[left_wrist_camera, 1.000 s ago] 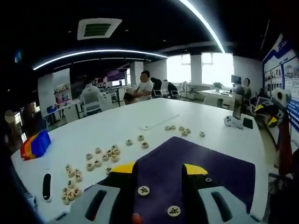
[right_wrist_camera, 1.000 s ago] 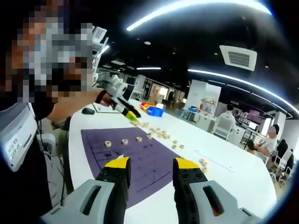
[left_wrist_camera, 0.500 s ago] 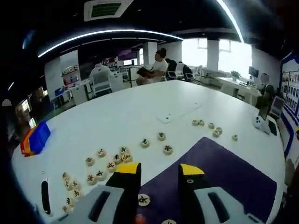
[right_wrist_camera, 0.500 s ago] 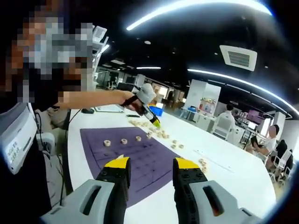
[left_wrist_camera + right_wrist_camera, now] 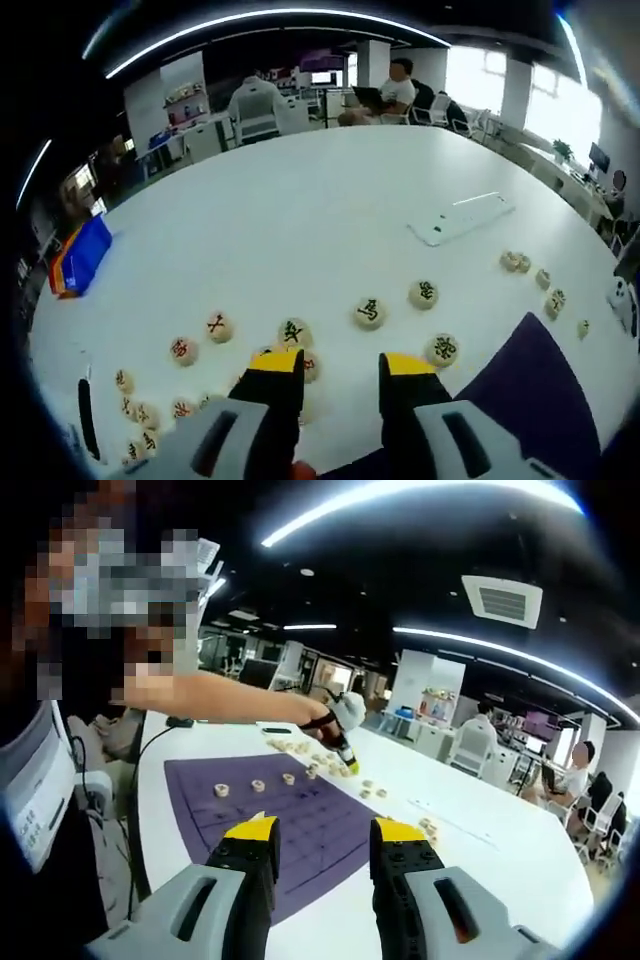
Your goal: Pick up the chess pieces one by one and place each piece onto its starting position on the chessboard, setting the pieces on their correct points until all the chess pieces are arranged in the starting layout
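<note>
In the left gripper view my left gripper (image 5: 340, 368) hangs open and empty just above a cluster of round wooden chess pieces (image 5: 291, 332) on the white table (image 5: 330, 210). More pieces (image 5: 369, 312) lie just ahead. A corner of the purple chessboard (image 5: 525, 385) shows at lower right. In the right gripper view my right gripper (image 5: 325, 830) is open and empty above the near edge of the chessboard (image 5: 310, 825). Three pieces (image 5: 258, 786) stand along the board's left side. The left gripper (image 5: 345, 752), on an outstretched arm, points down at loose pieces (image 5: 300, 748) beyond the board.
A blue and orange bin (image 5: 80, 258) sits at the table's left edge, a black remote (image 5: 88, 430) near the lower left. A flat white strip (image 5: 460, 217) lies further out. More pieces (image 5: 515, 261) are scattered at right. People sit at desks behind.
The left gripper has travelled off the board and lowered over the loose pieces on the white table. The right gripper has stayed where it was.
</note>
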A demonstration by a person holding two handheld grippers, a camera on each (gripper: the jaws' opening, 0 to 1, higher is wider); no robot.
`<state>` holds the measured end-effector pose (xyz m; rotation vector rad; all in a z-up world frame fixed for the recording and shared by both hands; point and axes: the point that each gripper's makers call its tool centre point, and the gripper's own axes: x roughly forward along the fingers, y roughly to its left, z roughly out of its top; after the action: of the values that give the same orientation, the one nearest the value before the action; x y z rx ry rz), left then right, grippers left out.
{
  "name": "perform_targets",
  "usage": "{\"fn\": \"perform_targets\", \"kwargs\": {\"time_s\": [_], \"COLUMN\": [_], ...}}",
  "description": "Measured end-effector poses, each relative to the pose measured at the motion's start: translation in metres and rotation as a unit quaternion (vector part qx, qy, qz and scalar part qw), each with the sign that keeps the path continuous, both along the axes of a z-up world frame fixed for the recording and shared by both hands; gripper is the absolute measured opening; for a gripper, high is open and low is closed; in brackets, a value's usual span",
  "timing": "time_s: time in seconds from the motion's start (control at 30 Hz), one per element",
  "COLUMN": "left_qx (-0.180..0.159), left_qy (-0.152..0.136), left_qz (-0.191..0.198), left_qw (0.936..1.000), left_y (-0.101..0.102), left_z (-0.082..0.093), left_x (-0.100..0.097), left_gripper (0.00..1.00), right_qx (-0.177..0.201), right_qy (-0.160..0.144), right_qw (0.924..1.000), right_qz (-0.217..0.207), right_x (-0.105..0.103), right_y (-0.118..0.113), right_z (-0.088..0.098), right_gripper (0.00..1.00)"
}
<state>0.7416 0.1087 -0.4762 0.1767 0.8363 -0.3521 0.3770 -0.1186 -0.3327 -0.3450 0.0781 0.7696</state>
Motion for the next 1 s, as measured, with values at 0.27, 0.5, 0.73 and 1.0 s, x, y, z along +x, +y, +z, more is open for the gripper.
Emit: {"fn": "perform_targets", "kwargs": {"time_s": [0.27, 0.5, 0.73, 1.0], "left_qx": [0.002, -0.008, -0.024, -0.020], "left_qy": [-0.006, 0.005, 0.003, -0.008], "left_qz": [0.040, 0.055, 0.063, 0.049], "left_qw": [0.9992, 0.9985, 0.9977, 0.9986], "left_y": [0.022, 0.030, 0.032, 0.027], "left_z": [0.002, -0.009, -0.021, -0.021], "left_x": [0.022, 0.031, 0.037, 0.029], "left_gripper": [0.32, 0.33, 0.31, 0.19], "right_qx": [0.006, 0.007, 0.004, 0.002], "right_qy": [0.003, -0.003, -0.002, 0.003], "right_qw": [1.0000, 1.0000, 1.0000, 0.9999], "right_qz": [0.000, 0.000, 0.005, 0.010], "right_x": [0.003, 0.001, -0.001, 0.000], "right_y": [-0.001, -0.001, 0.003, 0.008], "right_z": [-0.001, 0.003, 0.000, -0.004], "right_gripper": [0.37, 0.37, 0.37, 0.37]}}
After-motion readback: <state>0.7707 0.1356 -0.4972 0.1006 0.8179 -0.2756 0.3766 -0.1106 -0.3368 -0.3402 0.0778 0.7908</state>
